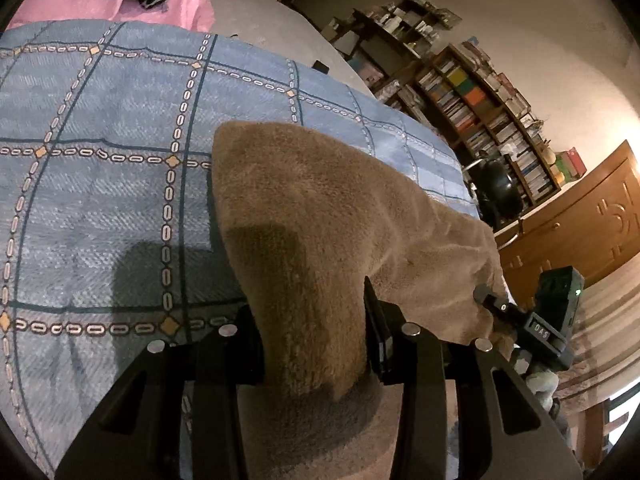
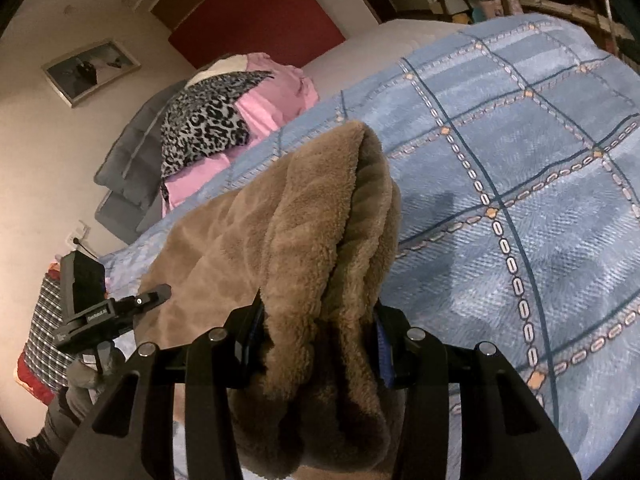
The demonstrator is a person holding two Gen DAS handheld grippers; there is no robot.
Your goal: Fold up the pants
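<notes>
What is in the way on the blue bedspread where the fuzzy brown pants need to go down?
Nothing visible. Both grippers already clamp the brown pants, and the blue bedspread ahead is bare. The pink cloth and leopard-print cloth lie far off at the bed's end.

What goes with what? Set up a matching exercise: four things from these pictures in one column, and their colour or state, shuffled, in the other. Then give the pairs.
Things:
1. fuzzy brown fleece pants
2. checked quilted bedspread
3. leopard-print cloth
4. satin sheet

Descriptions:
A. pink
B. black and grey spots
C. clamped in both black tongs, left and right
D. blue, spread over the bed

Pairs: 1-C, 2-D, 3-B, 4-A
</notes>
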